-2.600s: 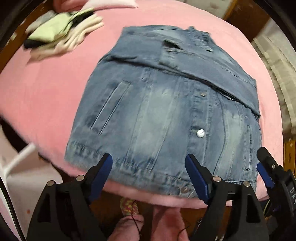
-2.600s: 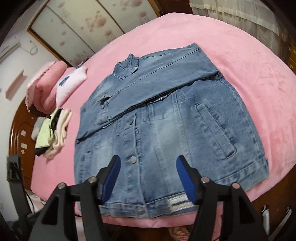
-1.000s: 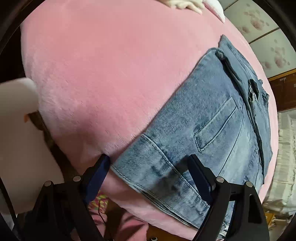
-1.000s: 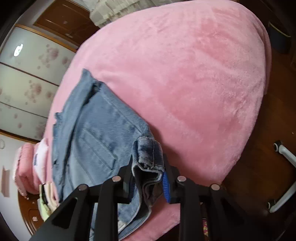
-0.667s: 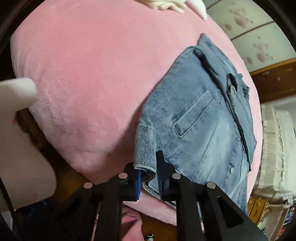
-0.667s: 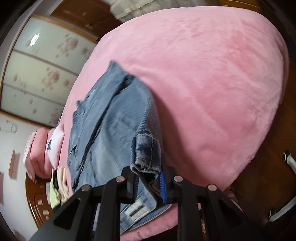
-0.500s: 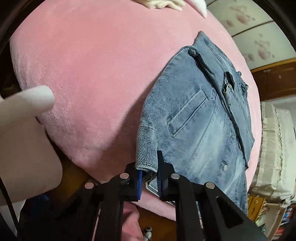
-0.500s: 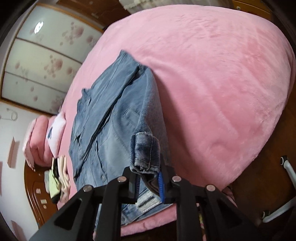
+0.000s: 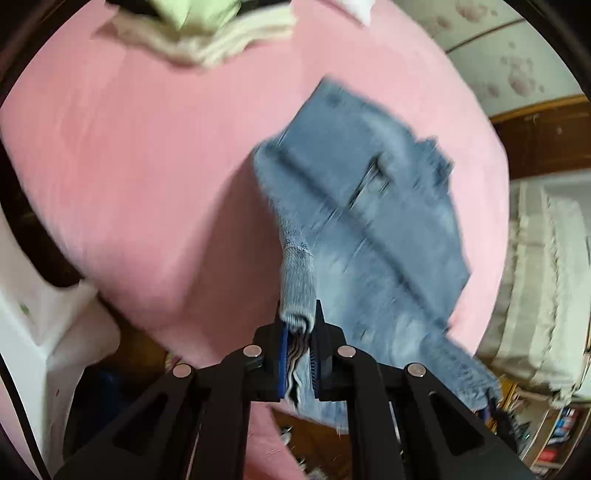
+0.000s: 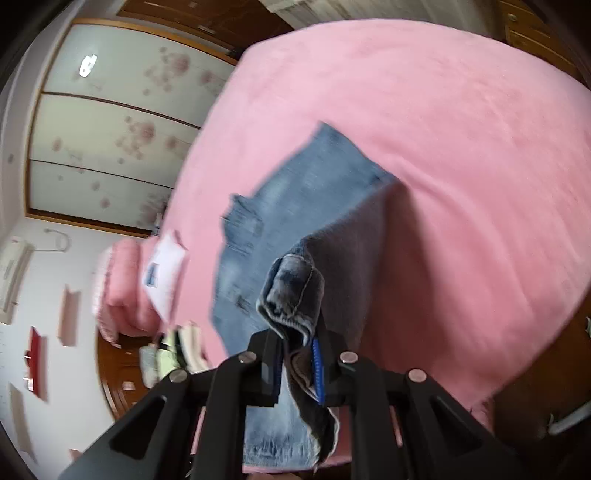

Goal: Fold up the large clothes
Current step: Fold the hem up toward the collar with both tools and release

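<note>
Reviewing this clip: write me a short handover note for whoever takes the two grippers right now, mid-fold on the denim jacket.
Left gripper: shut on a bottom hem corner of the denim jacket.
Right gripper: shut on the other hem corner, jaws pinching bunched denim.
Jacket: hem end lifted, collar end resting on the pink bed cover. Folded clothes pile lies at the far edge.
Done: both corners gripped and raised.
Left: probably carry the hem over toward the collar, lay it flat, release, tidy the fold.
</note>
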`<state>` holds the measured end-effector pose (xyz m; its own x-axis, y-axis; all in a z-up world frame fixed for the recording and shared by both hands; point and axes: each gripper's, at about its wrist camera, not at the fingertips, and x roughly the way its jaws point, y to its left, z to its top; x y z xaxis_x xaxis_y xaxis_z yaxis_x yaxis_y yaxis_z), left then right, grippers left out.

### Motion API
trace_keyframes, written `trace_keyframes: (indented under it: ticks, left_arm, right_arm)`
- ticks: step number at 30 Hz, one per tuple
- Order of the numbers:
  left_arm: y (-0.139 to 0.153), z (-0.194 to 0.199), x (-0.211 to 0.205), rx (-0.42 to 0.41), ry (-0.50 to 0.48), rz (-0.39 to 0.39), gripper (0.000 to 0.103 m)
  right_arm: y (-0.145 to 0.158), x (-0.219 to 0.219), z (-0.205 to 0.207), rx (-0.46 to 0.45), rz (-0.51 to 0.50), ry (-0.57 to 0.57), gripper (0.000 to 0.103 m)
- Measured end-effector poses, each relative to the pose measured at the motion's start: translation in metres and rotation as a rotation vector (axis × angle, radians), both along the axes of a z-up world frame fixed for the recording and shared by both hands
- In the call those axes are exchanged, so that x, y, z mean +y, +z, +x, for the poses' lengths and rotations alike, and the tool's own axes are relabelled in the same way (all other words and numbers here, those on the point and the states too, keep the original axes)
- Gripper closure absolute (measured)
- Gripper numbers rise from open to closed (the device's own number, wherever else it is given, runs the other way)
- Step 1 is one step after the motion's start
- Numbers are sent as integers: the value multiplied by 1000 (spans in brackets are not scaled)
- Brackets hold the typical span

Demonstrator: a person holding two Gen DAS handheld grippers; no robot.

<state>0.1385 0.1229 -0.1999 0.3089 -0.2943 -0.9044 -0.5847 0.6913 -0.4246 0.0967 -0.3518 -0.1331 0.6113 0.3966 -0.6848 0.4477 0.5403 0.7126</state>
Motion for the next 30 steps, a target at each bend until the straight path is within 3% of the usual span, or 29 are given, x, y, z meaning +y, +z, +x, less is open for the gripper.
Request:
trace_keyframes:
  ticks: [6,12,17,24,27,30]
  left_arm:
    - [76,92,6,-137,79,48,98]
    - [92,191,-1,-155,96,88,98]
    - [69,260,-2,-85,110,127,98]
    - [17,332,-2,24,13,205,97]
    - [-11,359,-1,69,-40,231,95]
    - [-40,383,1,136,-78,222,87]
  right_arm:
    - [41,-33,68,-87,-2,8,91]
    - [38,-55,146,-89,39,20,91]
    - [13,-64,208,-29,73,8,91]
    - [-16,-51,277,64,-54,54,91]
    - [-32,-46,293,88,-87,25,85]
    - [-29,-44,301,35,-191,-37,84]
